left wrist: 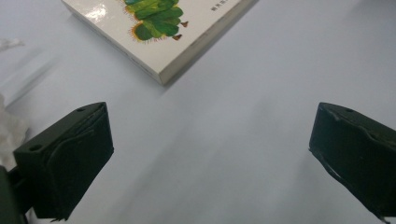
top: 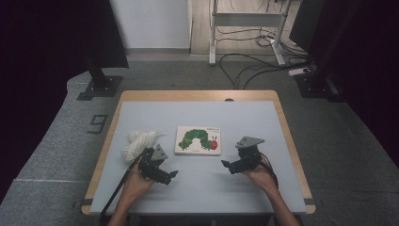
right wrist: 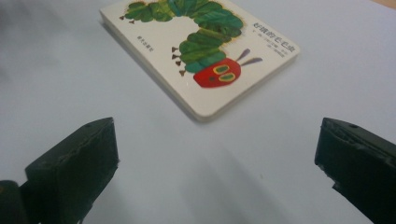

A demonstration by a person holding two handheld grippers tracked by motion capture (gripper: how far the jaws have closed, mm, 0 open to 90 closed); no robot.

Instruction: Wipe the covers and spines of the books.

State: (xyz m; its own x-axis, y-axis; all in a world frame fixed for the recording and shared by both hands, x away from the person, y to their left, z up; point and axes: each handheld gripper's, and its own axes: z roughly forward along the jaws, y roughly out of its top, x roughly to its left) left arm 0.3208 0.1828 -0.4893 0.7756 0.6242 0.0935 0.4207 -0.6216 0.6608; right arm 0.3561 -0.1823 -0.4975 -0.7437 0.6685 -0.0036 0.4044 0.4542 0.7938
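Observation:
A white board book (top: 198,140) with a green caterpillar on its cover lies flat and closed in the middle of the pale blue table (top: 197,188). My left gripper (top: 170,176) hovers at the near left of the book, jaws wide apart with bare table between them. In the left gripper view the book's corner (left wrist: 161,32) lies ahead of the gripper (left wrist: 210,154). My right gripper (top: 227,166) sits at the near right, open and empty. Its own view shows the book's cover (right wrist: 201,51) with the red caterpillar head beyond the gripper (right wrist: 217,163).
A white knitted cloth (top: 139,143) lies bunched to the left of the book, close to my left hand. The table has a wooden rim (top: 113,127). Cables and a desk frame (top: 244,33) stand on the floor behind the table.

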